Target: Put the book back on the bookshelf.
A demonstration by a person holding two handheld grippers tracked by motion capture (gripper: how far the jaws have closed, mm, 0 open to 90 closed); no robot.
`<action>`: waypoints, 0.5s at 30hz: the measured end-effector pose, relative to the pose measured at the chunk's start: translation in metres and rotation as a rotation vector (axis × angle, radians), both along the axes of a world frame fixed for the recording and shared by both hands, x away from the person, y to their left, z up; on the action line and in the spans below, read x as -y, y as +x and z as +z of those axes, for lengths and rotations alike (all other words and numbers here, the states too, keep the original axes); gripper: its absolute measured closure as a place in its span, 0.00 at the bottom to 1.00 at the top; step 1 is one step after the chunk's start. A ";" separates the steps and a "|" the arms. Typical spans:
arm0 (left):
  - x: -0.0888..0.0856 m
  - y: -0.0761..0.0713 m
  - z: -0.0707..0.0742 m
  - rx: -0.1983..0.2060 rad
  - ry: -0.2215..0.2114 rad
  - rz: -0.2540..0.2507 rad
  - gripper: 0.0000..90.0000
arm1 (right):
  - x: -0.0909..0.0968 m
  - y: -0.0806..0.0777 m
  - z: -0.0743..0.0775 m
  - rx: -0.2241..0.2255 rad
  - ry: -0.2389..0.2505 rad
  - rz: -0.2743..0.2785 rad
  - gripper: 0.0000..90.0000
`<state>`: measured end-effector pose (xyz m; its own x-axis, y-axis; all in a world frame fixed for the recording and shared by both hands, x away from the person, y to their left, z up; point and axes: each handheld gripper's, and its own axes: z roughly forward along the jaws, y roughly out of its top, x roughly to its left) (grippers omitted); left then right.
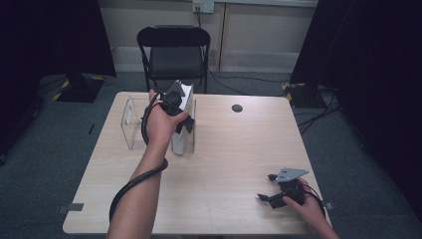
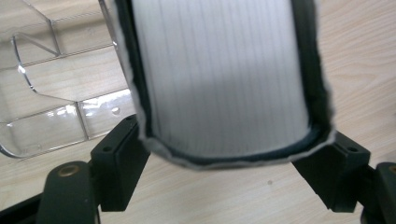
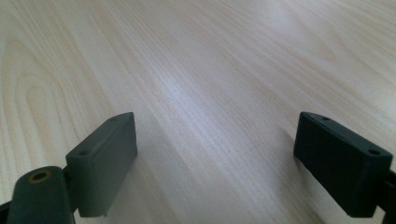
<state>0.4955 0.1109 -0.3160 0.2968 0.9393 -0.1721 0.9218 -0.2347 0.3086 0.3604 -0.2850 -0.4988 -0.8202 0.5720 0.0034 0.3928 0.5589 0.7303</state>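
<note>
A book point(image 1: 187, 95) with white page edges and a dark cover stands tilted at the right end of a clear acrylic holder point(image 1: 130, 124). Its lower part point(image 1: 181, 143) shows below the person's hand. My left gripper point(image 1: 175, 106) is shut on the book near its upper end. In the left gripper view the book point(image 2: 219, 79) sits squeezed between both jaws of that gripper point(image 2: 229, 173), with the holder point(image 2: 42, 126) to its left. My right gripper point(image 1: 266, 187) rests low over the front right of the table, open. In the right gripper view this gripper point(image 3: 215, 154) has bare wood between its jaws.
The light wooden table point(image 1: 234, 149) has a small dark round grommet point(image 1: 237, 108) at the back. A black folding chair point(image 1: 174, 50) stands behind the table. Dark curtains hang at both sides, and cables lie on the floor at the right.
</note>
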 end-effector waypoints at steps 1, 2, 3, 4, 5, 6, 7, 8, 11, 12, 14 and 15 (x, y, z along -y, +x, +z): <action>-0.001 -0.001 0.000 -0.001 0.001 0.000 0.25 | 0.000 0.000 0.000 0.000 0.000 0.000 0.14; -0.002 -0.001 -0.001 -0.001 0.000 -0.003 0.25 | 0.000 0.000 0.000 0.000 0.000 0.000 0.14; -0.003 -0.002 -0.001 -0.001 0.000 0.001 0.25 | 0.000 0.000 0.000 0.000 0.000 0.000 0.14; -0.004 -0.003 -0.001 -0.002 -0.003 -0.001 0.25 | 0.000 0.000 0.000 0.000 0.000 0.000 0.14; -0.004 -0.003 -0.002 -0.002 -0.006 -0.003 0.25 | 0.000 0.000 0.000 0.000 0.000 0.000 0.14; -0.006 -0.004 -0.002 0.001 -0.010 -0.008 0.25 | 0.000 0.000 0.000 0.000 0.000 0.000 0.14; -0.005 -0.005 -0.002 0.003 -0.012 -0.003 0.25 | 0.000 0.000 0.000 0.000 0.000 0.000 0.14; -0.006 -0.006 -0.002 0.004 -0.017 -0.009 0.25 | 0.000 0.000 0.000 0.001 0.000 0.000 0.14; -0.008 -0.008 -0.003 0.010 -0.028 -0.019 0.25 | 0.000 0.000 0.000 0.000 0.000 0.000 0.14; -0.009 -0.009 -0.002 0.012 -0.030 -0.021 0.25 | 0.000 0.000 0.000 0.000 0.000 0.000 0.14; -0.010 -0.011 -0.002 0.012 -0.033 -0.025 0.25 | 0.000 0.000 0.000 0.000 0.000 0.000 0.14; -0.010 -0.012 -0.002 0.011 -0.034 -0.026 0.25 | 0.000 0.000 0.000 0.000 0.000 0.000 0.14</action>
